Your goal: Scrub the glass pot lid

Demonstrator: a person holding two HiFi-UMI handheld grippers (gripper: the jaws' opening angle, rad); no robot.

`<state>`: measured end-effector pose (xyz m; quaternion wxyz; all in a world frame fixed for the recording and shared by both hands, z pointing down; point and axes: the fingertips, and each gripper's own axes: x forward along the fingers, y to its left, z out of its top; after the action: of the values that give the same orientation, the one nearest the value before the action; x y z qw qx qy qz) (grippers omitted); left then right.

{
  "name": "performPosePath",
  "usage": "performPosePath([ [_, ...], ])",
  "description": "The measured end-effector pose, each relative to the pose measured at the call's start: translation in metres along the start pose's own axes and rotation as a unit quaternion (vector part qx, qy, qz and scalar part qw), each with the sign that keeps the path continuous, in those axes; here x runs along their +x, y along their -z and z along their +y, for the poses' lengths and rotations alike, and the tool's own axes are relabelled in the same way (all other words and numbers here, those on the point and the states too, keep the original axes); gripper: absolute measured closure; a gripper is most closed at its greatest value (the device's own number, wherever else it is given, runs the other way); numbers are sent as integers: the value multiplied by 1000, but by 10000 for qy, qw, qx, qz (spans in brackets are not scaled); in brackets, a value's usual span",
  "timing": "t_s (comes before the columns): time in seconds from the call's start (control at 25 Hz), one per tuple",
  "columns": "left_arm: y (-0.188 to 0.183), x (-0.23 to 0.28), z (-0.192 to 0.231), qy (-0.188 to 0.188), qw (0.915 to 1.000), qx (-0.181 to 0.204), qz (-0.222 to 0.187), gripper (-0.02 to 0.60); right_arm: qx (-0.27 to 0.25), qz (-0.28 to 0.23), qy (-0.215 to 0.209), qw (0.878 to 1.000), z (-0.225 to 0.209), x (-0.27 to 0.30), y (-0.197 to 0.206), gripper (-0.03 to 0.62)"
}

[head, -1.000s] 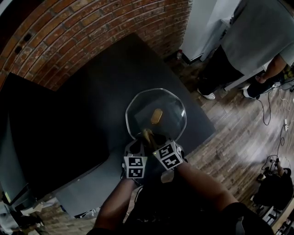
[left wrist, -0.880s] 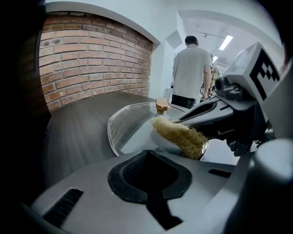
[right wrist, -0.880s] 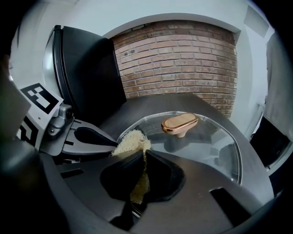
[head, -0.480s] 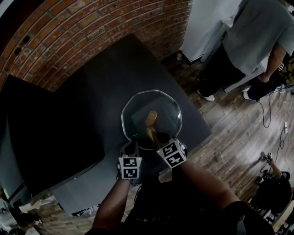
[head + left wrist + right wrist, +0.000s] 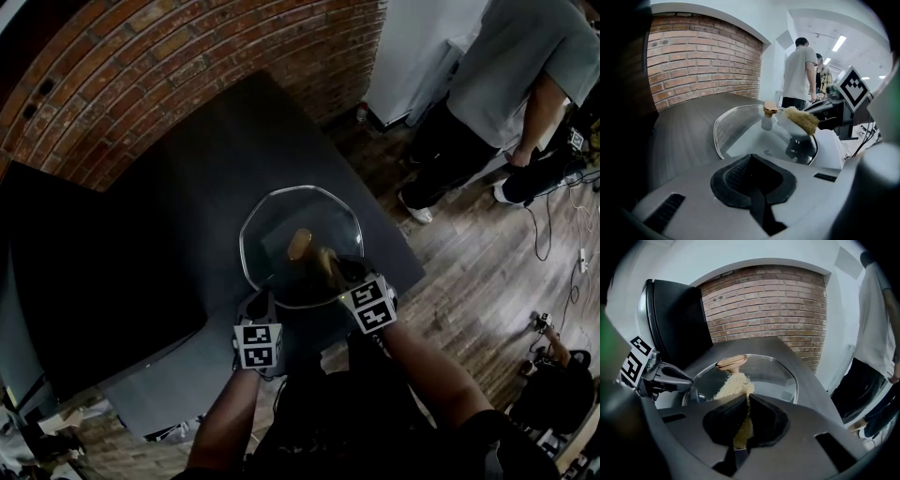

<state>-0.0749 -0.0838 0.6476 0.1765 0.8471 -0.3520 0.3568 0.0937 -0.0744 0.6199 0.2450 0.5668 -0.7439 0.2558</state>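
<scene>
- Table (image 5: pixel 169 216): dark top, with its far corner pointing at the brick wall (image 5: pixel 187 56). A person (image 5: pixel 506 84) stands on the floor beyond the right corner, well apart.
- Glass pot lid (image 5: pixel 305 208): sits by the table's right corner, close to the near edge. I cannot tell whether it lies flat or is tipped up. Risk: a hard stroke toward the edge could slide the glass off the table.
- Left gripper (image 5: pixel 751 161): jaws drawn together at the lid's near-left rim. I judge they are pinching the thin glass edge. Risk: the hold is narrow, so sideways scrubbing force could twist the rim out from between the pads.
- Right gripper (image 5: pixel 746 401): jaws clamped on the scrubber, which runs back between the pads.
- Scrubber (image 5: pixel 733 385): straw-coloured and fibrous. Its frayed end lies on the glass just beside the knob. Risk: only a thin strand is held, so heavy pressure could pull it free or bring the jaws down onto the glass.
- Knob (image 5: pixel 730 363): tan, at the lid's centre. Risk: the fibres could snag under it and jerk the lid.
</scene>
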Motion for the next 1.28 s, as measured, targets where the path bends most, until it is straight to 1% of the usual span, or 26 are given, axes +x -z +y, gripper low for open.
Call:
performPosePath([
  [0.2,-1,0,1,-71,9999,-78,-39,549,314,55,260,9992,-33,-6,10,569],
  [0.32,-1,0,0,-107,9999,-98,-29,549,386,102,351,9986,-49,-9,14,569],
  [0.68,-2,0,-1,-188,9997,-156,-33,549,560,230,593,9964,-76,-11,22,569],
  [0.88,-3,0,-1,-208,9996,-212,-29,549,511,255,588,9966,-80,-10,21,569],
  [1.28,-3,0,-1,-221,9993,-310,-9,549,647,358,449,9963,-81,-10,21,569],
])
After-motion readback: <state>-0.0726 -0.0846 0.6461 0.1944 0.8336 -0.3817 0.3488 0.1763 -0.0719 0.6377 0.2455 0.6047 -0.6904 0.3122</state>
